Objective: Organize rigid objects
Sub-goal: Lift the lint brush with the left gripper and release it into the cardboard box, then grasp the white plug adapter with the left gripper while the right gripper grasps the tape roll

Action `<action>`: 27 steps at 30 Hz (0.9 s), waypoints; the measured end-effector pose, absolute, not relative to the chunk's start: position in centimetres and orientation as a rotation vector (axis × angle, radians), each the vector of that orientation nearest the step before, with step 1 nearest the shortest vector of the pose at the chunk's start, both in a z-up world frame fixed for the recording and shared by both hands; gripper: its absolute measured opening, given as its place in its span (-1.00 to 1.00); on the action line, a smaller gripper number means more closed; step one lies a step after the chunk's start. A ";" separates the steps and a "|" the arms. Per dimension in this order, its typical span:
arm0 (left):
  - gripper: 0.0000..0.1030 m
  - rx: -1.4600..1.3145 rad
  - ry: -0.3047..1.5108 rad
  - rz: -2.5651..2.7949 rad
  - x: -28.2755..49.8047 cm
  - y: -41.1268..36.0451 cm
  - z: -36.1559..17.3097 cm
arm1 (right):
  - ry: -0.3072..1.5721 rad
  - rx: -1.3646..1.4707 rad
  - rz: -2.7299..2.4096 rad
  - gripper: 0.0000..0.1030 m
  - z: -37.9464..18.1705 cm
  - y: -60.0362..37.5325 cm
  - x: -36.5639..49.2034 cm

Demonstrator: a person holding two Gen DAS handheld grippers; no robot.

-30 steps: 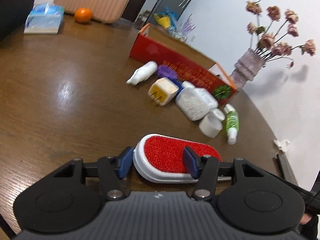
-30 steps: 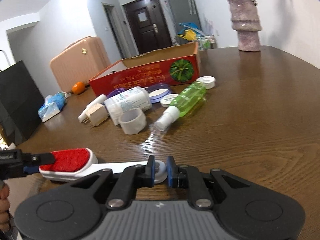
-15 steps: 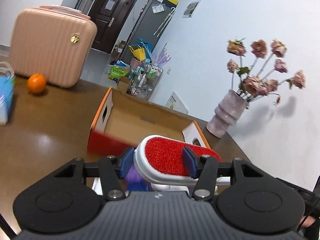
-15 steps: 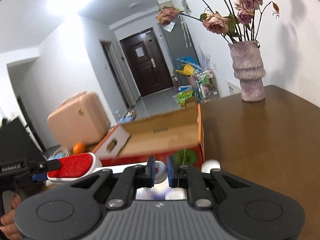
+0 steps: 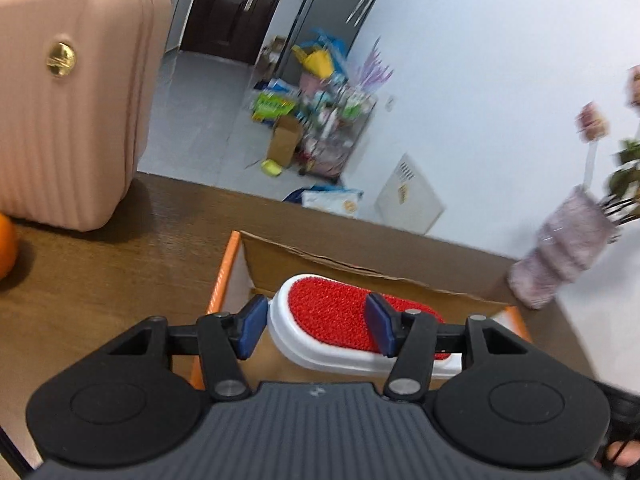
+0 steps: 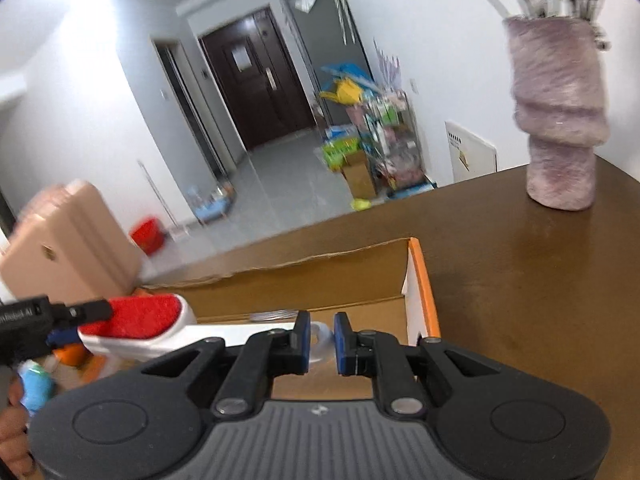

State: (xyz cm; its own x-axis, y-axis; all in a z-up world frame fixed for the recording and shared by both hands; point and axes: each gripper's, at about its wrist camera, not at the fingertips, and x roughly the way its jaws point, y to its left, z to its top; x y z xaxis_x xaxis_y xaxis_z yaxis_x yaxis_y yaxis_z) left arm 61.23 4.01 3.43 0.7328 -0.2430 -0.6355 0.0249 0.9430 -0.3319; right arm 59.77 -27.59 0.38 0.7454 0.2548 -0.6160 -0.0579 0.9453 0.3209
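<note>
Both claws held 1 lint brush (image 5: 336,316): left claw (image 5: 316,330) clamped its red head, right claw (image 6: 321,342) pinched its handle, cardboard box (image 6: 320,280) just beyond.

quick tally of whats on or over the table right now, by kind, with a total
lint brush: 1, held over the box by both grippers
cardboard box: 1
vase: 1
pink suitcase: 1
orange: 1
grippers: 2, left gripper and right gripper
total: 7
</note>
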 end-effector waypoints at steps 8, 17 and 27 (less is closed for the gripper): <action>0.44 -0.121 0.716 -0.096 63.0 1.8 0.6 | 0.728 0.087 0.138 -0.63 -1.6 -23.7 63.8; 0.57 -0.146 0.634 -0.086 59.9 2.1 2.4 | 0.653 0.094 0.184 -0.12 0.0 -23.8 62.4; 0.90 -0.024 0.466 -0.127 44.7 3.8 11.5 | 0.509 0.024 0.249 0.41 9.7 -26.8 49.5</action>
